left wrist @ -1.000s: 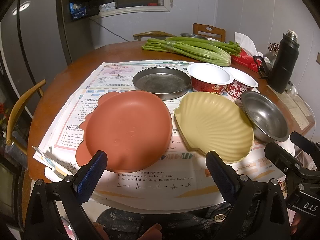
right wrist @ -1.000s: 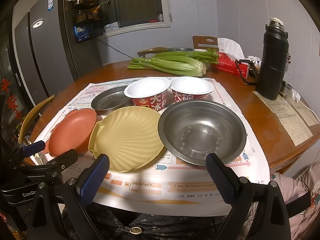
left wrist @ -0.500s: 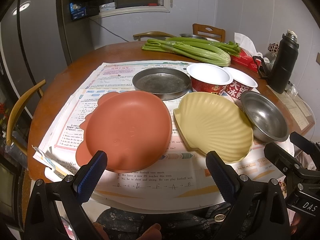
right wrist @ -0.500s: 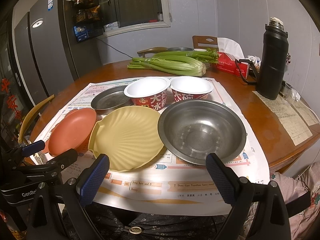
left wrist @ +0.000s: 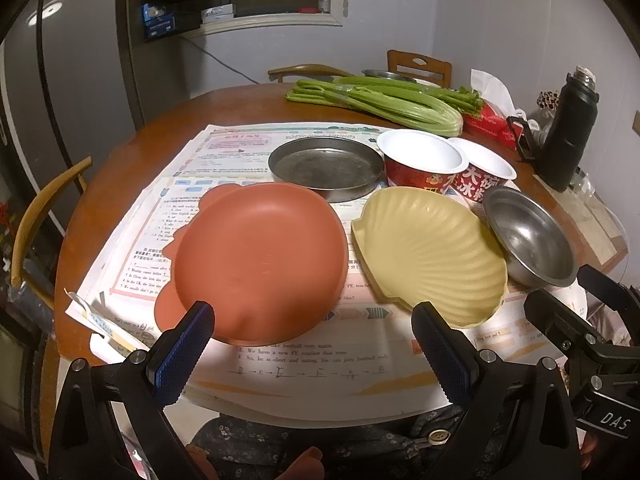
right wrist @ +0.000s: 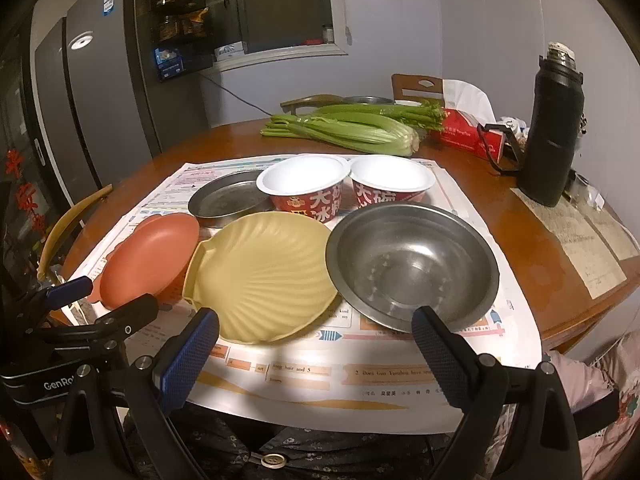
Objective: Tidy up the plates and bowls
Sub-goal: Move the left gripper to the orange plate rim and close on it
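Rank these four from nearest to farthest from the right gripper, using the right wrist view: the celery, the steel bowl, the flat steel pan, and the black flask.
1. steel bowl, just ahead of the right gripper, right of centre.
2. flat steel pan, behind the plates, to the left.
3. celery, across the table's far side.

The black flask, far right, is too close to the celery to call.

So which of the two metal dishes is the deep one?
The round steel bowl right of the yellow shell-shaped plate; the flat metal pan sits behind, shallow.

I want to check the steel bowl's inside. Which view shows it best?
The right wrist view: the steel bowl sits central, its whole inside visible. The left wrist view shows it squeezed at the right edge.
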